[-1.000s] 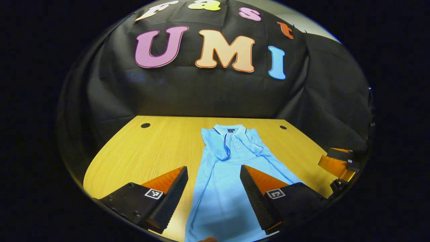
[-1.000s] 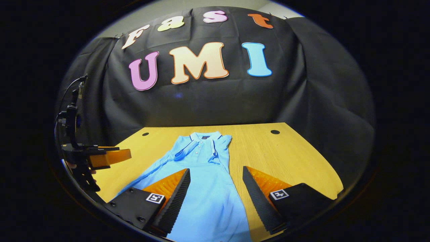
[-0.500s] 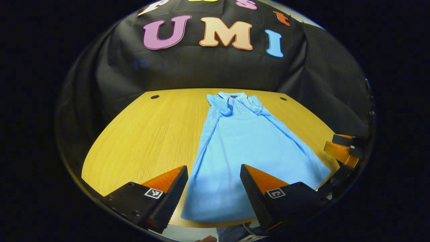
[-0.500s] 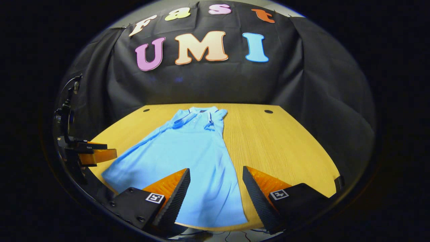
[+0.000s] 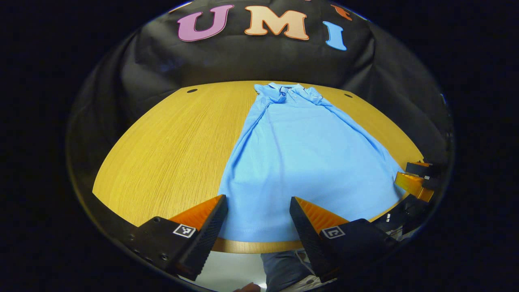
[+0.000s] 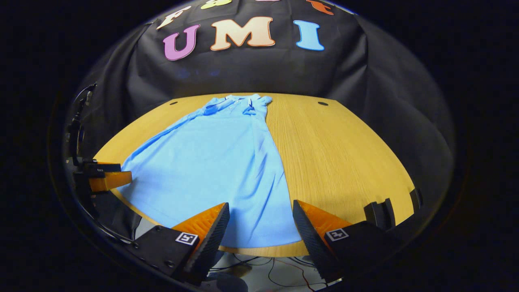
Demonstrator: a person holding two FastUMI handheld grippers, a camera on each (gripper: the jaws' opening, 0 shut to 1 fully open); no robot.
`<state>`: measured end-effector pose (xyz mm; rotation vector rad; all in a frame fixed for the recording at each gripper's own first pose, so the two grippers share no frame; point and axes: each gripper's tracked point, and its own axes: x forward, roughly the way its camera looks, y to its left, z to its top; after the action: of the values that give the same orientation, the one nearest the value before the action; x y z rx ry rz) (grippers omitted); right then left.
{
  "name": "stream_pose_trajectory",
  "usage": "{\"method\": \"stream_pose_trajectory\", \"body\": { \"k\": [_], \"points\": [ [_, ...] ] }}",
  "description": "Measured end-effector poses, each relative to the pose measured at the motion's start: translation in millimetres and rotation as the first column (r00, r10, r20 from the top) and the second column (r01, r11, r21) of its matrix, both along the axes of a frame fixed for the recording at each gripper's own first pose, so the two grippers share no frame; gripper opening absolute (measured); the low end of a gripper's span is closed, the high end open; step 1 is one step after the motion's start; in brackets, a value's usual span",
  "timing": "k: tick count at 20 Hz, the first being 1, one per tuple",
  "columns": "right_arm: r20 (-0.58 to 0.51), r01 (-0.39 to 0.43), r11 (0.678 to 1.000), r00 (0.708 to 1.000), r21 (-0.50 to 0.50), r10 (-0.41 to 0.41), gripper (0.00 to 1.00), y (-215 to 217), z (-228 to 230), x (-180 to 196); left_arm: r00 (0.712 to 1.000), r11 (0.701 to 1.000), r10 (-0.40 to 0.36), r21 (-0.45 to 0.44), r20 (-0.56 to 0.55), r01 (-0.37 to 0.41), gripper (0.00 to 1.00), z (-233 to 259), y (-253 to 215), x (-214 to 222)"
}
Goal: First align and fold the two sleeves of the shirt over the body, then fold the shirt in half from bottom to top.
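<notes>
A light blue polo shirt (image 5: 308, 162) is seen laid flat on a wooden table (image 5: 170, 154), collar (image 5: 286, 89) at the far end and hem (image 5: 259, 237) along the near edge. Both short sleeves are folded in over the chest near the collar.

In the left gripper view, the left gripper (image 5: 258, 215) is held above the near table edge with its fingers spread wide and nothing between them. The left part of the shirt's hem lies directly ahead of and below the gap between its fingers; the collar lies far ahead and slightly to the right. The other gripper (image 5: 413, 180) is seen far off to the right, beside the shirt's right hem corner.

In the right gripper view, the right gripper (image 6: 261, 221) is likewise held wide open and empty above the near edge. The right part of the hem (image 6: 263, 243) of the shirt (image 6: 211, 162) lies ahead of the gap, the shirt's body spreading ahead and to the left. Bare table (image 6: 336, 158) is seen ahead to the right. The left gripper (image 6: 107, 178) appears far to the left, just beside the shirt's left edge. Cables (image 6: 267, 269) are seen on the floor below the table edge.
</notes>
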<state>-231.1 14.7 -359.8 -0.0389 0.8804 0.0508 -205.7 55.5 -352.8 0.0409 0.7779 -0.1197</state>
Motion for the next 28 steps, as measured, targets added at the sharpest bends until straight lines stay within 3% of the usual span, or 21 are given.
{"method": "stream_pose_trajectory", "body": {
  "k": [5,6,7,8,9,10,11,12,13,19,28],
  "points": [
    [-0.016,0.021,0.999,1.0,0.041,-0.02,0.99,3,-3,-1,1.0,1.0,0.002,-0.009,0.015,-0.002,0.97,-1,-6,-1],
    [-0.026,0.002,0.999,1.0,0.048,-0.001,0.94,8,-4,-1,1.0,1.0,-0.008,-0.022,0.025,0.008,0.95,-2,-9,-2],
    [-0.033,-0.015,0.998,0.999,0.057,0.017,0.82,14,-5,0,0.999,0.999,-0.021,-0.031,0.036,0.022,0.9,-1,-14,-1],
    [-0.048,-0.026,0.997,0.998,0.072,0.029,0.7,21,-5,-2,0.999,0.998,-0.033,-0.045,0.033,0.034,0.76,-3,-19,-3],
    [-0.058,-0.032,0.995,0.998,0.095,0.038,0.46,26,-7,-2,0.999,0.997,-0.042,-0.06,0.034,0.044,0.66,-2,-23,-3],
    [-0.075,-0.022,0.994,0.997,0.11,0.03,0.27,30,-7,-3,0.999,0.996,-0.044,-0.08,0.028,0.046,0.44,-3,-29,-4],
    [-0.076,-0.017,0.992,0.997,0.127,0.026,0.07,32,-5,-2,0.999,0.994,-0.036,-0.106,0.028,0.039,0.34,-2,-34,-4],
    [-0.094,-0.011,0.99,0.995,0.14,0.024,0.08,33,-5,-4,1.0,0.993,-0.011,-0.116,0.022,0.013,0.05,-2,-33,-3],
    [-0.104,-0.012,0.988,0.994,0.152,0.028,0.03,36,-4,-4,1.0,0.992,0.001,-0.123,0.004,0.0,0.0,-2,-32,-1],
    [-0.069,-0.01,0.982,0.997,0.19,0.024,0.02,45,12,7,0.996,0.983,0.048,-0.175,-0.072,-0.06,0.0,2,-30,2],
    [0.001,0.023,0.957,1.0,0.289,-0.025,0.02,49,59,80,0.999,0.972,0.034,-0.233,-0.003,-0.034,0.0,52,-25,59]
  ]
}}
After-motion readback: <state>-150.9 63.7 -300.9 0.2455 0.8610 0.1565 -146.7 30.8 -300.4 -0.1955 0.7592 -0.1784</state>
